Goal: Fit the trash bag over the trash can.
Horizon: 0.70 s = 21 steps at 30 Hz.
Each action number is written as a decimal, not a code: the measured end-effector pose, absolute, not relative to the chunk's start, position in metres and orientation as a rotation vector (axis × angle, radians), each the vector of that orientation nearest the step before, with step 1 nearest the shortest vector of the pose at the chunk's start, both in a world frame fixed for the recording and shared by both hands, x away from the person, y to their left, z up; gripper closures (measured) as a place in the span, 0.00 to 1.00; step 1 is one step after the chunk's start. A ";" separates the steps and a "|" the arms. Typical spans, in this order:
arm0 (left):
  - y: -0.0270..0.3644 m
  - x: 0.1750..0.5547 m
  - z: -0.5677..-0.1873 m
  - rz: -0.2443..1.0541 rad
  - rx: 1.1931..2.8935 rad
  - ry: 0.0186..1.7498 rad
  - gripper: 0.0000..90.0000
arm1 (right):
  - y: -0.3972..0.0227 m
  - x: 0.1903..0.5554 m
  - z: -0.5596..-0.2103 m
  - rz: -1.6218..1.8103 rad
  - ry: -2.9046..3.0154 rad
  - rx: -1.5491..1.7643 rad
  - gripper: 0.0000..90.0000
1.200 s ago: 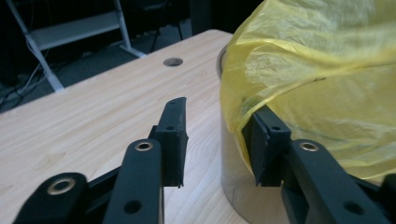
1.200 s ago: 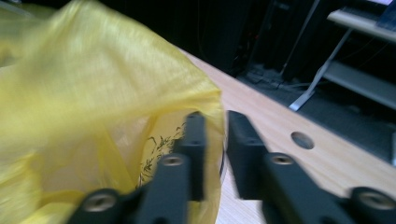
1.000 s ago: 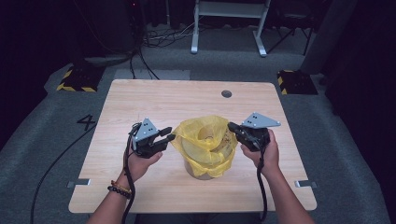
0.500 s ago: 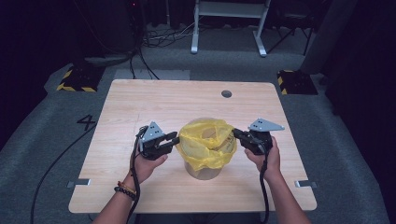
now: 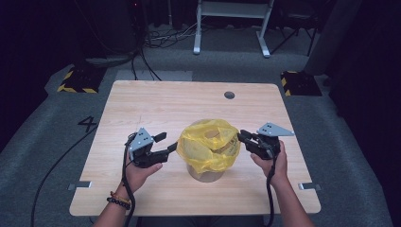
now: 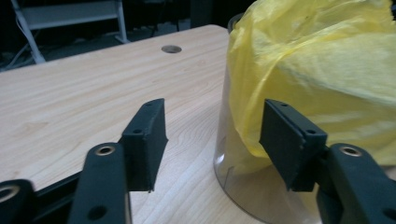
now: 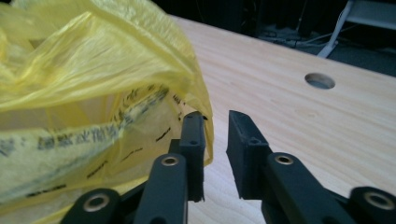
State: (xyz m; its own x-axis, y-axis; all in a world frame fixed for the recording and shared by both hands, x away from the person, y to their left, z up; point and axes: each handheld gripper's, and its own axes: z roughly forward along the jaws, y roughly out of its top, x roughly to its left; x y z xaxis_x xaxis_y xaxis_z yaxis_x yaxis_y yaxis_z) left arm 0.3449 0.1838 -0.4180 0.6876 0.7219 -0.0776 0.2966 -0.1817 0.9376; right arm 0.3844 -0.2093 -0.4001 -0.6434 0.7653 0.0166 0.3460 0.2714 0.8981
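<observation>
A yellow plastic bag [image 5: 208, 144] lines a clear round container [image 5: 205, 172] near the table's front middle, its rim folded down over the container's edge. My left gripper [image 5: 165, 144] sits just left of it, open. In the left gripper view the left gripper [image 6: 215, 112] has bare wood in its gap, with the bag [image 6: 317, 70] and container [image 6: 243, 158] behind the right jaw. My right gripper [image 5: 243, 138] is at the bag's right side. In the right gripper view the right gripper [image 7: 215, 121] stands narrowly open, with the bag [image 7: 93, 107] brushing the left jaw's outer side. Both pairs of jaws have just been opening, with nothing between them.
The wooden table [image 5: 142, 104] has a round cable hole [image 5: 229, 95] at its far right. Beyond it stand a white metal frame [image 5: 231, 19], loose cables on the floor, and yellow-black striped blocks [image 5: 75, 80] on the floor off the far corners.
Both grippers came down with the bag's rim and let go of it. The bag now hangs over the container's edge, and the left gripper has drawn back a little to the left.
</observation>
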 end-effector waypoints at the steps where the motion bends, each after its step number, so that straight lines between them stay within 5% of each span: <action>1: 0.185 0.342 -0.417 0.470 1.767 0.800 0.43 | -0.211 0.382 -0.397 1.357 2.114 0.991 0.74; 8: 0.168 0.307 -0.403 0.437 1.806 0.620 0.38 | -0.219 0.372 -0.383 1.388 2.082 0.925 0.53; 21: 0.115 0.275 -0.397 0.456 1.914 0.384 0.41 | -0.184 0.354 -0.363 1.361 2.230 0.559 0.42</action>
State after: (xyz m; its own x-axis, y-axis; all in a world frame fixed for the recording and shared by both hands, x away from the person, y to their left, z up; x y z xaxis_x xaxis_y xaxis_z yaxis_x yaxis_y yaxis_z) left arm 0.2751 0.1145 -0.3965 0.8745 0.4659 0.1347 0.0531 -0.3679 0.9283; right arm 0.3538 -0.1839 -0.3635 -0.8088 0.5611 -0.1762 0.0998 0.4262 0.8991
